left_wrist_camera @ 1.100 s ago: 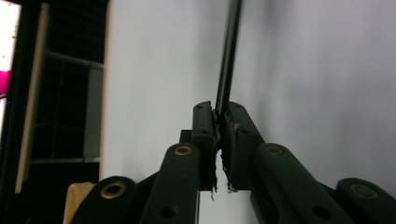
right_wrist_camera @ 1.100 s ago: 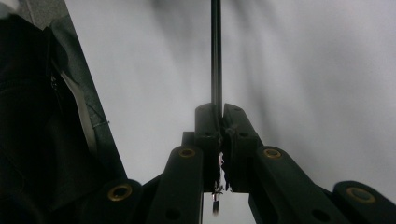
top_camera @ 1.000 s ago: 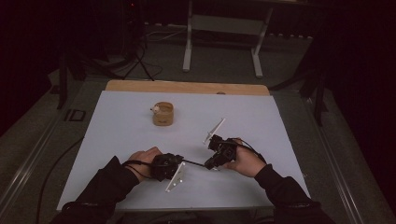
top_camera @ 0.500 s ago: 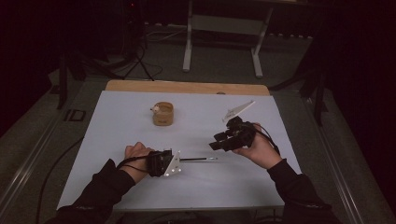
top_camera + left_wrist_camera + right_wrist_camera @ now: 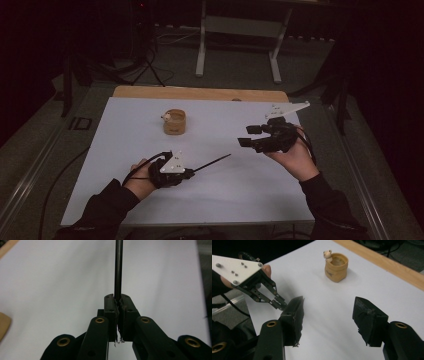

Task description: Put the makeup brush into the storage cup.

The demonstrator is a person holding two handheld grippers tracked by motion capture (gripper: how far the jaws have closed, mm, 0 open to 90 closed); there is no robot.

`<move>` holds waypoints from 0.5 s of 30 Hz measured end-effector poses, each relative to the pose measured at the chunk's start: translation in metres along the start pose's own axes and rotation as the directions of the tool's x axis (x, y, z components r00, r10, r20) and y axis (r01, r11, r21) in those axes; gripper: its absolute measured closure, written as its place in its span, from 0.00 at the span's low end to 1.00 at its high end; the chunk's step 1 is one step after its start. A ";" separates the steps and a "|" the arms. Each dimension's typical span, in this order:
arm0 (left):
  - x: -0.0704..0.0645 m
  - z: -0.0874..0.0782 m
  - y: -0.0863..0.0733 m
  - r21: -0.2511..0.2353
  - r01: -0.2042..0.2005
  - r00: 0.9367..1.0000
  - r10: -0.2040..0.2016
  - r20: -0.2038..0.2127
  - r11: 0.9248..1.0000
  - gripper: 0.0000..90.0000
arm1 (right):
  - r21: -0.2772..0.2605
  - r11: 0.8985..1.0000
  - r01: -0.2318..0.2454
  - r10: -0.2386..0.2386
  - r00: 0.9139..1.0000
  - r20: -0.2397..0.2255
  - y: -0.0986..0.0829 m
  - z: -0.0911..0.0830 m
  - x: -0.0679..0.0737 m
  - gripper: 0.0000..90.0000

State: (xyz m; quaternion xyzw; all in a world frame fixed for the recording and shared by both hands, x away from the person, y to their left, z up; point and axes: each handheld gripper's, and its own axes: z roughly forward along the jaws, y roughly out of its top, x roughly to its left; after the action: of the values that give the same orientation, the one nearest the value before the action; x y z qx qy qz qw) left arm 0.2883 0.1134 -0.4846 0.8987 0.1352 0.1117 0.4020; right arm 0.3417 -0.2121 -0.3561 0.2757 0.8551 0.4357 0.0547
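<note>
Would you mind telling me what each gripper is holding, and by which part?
The left gripper clamps a thin dark rod by one end; the right gripper is open, holding nothing.

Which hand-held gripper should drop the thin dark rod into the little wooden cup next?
Left. The left hand-held gripper is already shut on the rod, while the right hand-held gripper is open, holding nothing, beside the cup.
</note>
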 end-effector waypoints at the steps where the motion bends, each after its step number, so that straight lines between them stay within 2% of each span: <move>1: 0.001 -0.002 0.000 -0.018 0.025 1.000 -0.025 0.012 1.000 0.96 | -0.009 1.000 -0.003 0.003 1.000 0.001 0.000 -0.003 0.000 0.45; 3: 0.003 -0.005 0.000 -0.068 0.076 0.997 -0.074 0.032 0.995 0.96 | -0.024 1.000 -0.002 0.002 1.000 0.017 -0.001 -0.008 -0.001 0.44; 4: 0.003 -0.005 0.000 -0.068 0.076 0.997 -0.074 0.032 0.995 0.96 | -0.033 0.999 -0.007 0.008 1.000 0.020 -0.002 -0.011 -0.001 0.43; 5: 0.006 -0.007 -0.001 -0.112 0.129 0.991 -0.123 0.057 0.985 0.96 | -0.039 0.999 -0.010 0.011 1.000 0.022 -0.003 -0.012 -0.002 0.43; 7: 0.010 -0.009 -0.002 -0.136 0.182 0.982 -0.172 0.081 0.974 0.96 | -0.041 0.999 -0.009 0.010 0.999 0.033 -0.005 -0.014 -0.001 0.43; 8: 0.011 -0.009 -0.003 -0.159 0.208 0.976 -0.195 0.093 0.965 0.96 | -0.042 0.999 -0.009 0.010 1.000 0.029 -0.006 -0.014 -0.001 0.43; 12: 0.014 -0.009 -0.007 -0.209 0.274 0.960 -0.253 0.120 0.939 0.96 | -0.045 0.999 -0.009 0.010 1.000 0.024 -0.011 -0.009 0.003 0.43; 13: 0.014 -0.009 -0.008 -0.217 0.284 0.957 -0.262 0.127 0.934 0.96 | -0.045 0.999 -0.008 0.009 1.000 0.021 -0.012 -0.007 0.004 0.43; 14: 0.014 -0.009 -0.008 -0.217 0.284 0.957 -0.262 0.127 0.934 0.96 | -0.043 0.999 -0.004 0.005 1.000 0.017 -0.014 -0.005 0.005 0.44; 15: 0.015 -0.008 -0.010 -0.245 0.307 0.950 -0.278 0.144 0.920 0.96 | -0.045 0.999 -0.001 0.002 1.000 0.015 -0.015 -0.002 0.007 0.44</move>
State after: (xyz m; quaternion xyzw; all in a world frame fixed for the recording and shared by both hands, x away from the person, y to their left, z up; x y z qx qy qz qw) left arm 0.2983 0.1304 -0.4851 0.8113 0.2304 0.0191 0.5369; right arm 0.3287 -0.2171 -0.3651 0.2782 0.8444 0.4529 0.0671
